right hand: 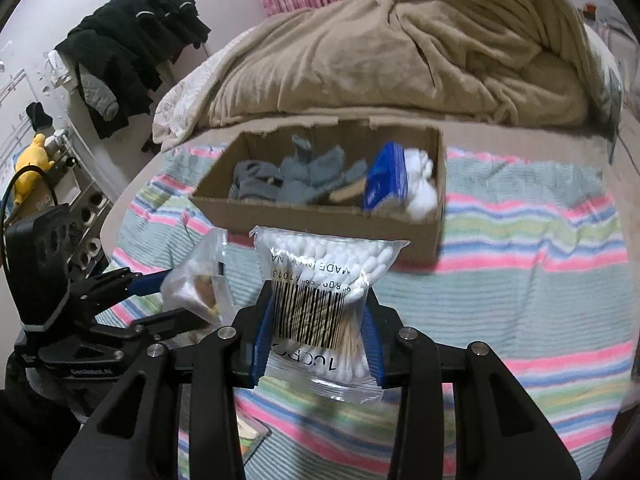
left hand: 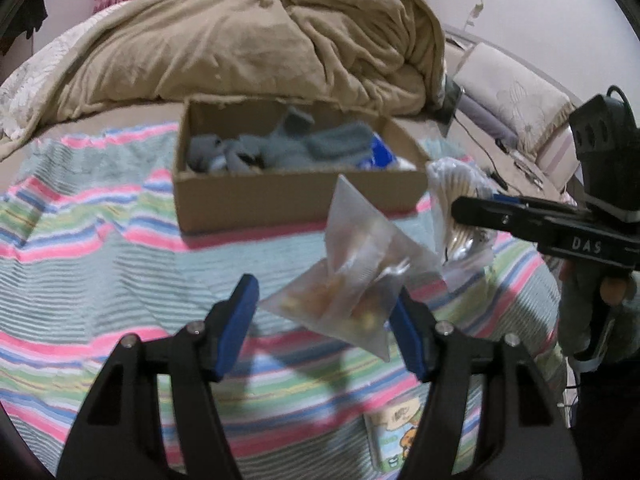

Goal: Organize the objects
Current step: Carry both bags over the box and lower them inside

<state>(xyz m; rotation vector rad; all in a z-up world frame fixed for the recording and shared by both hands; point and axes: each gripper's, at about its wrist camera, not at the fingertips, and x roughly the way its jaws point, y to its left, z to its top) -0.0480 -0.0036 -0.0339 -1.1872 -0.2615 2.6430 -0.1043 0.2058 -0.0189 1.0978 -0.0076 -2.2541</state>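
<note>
A cardboard box (left hand: 296,204) (right hand: 320,220) stands on the striped blanket, holding grey socks (left hand: 276,148) (right hand: 304,180), a blue pack (right hand: 384,180) and white cotton (right hand: 420,188). My left gripper (left hand: 324,304) has its jaws wide apart, and a small frosted bag (left hand: 356,276) with yellowish pieces hangs against the right finger, above the blanket. The bag also shows in the right wrist view (right hand: 200,280). My right gripper (right hand: 318,324) is shut on a clear bag of cotton swabs (right hand: 320,300), held in front of the box; it shows in the left wrist view (left hand: 456,196).
A tan duvet (left hand: 256,44) is heaped behind the box. The striped blanket (left hand: 80,240) (right hand: 520,240) covers the bed. A cartoon-printed packet (left hand: 396,436) lies on the blanket under my left gripper. Dark clothes (right hand: 132,48) hang at the left wall; pillows (left hand: 516,100) lie at the right.
</note>
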